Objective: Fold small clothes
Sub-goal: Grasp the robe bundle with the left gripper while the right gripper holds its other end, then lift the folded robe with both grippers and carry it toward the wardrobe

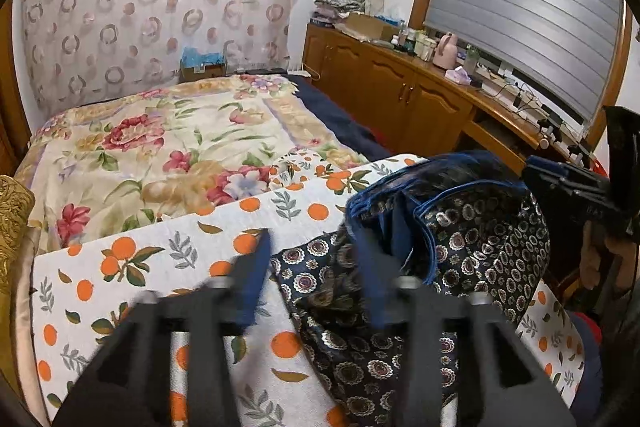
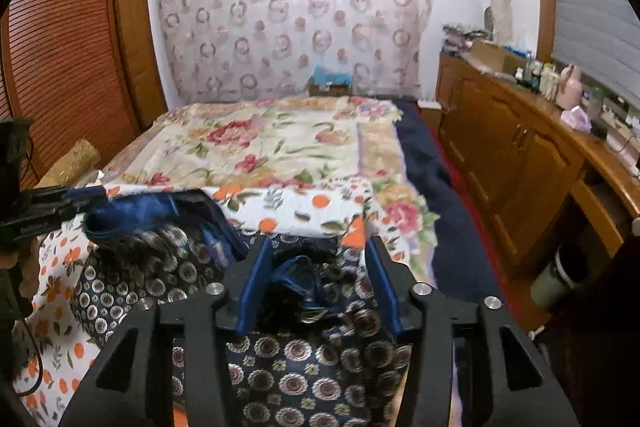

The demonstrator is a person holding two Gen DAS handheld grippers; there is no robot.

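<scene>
A small navy garment [image 1: 472, 251] with a round medallion print and blue trim lies bunched on a white cloth printed with oranges [image 1: 160, 267]. My left gripper [image 1: 310, 239] is open over the garment's left edge, and the fabric lies loose between its blue fingers [image 1: 252, 275]. My right gripper [image 2: 318, 247] is open too, its fingers [image 2: 256, 283] standing either side of a bunched fold of the garment [image 2: 296, 367] with blue trim. Each view shows the other gripper from the side: the right one [image 1: 580, 187] and the left one [image 2: 48, 207], both at the garment's raised far edge.
The orange-print cloth [image 2: 312, 207] lies on a bed with a floral bedspread [image 1: 160, 147]. A wooden cabinet [image 1: 400, 95] crowded with bottles and a pink jug runs along the right under a shuttered window. A louvred wardrobe door [image 2: 68, 67] stands left. A gold cushion [image 1: 12, 219] sits at the bed's left edge.
</scene>
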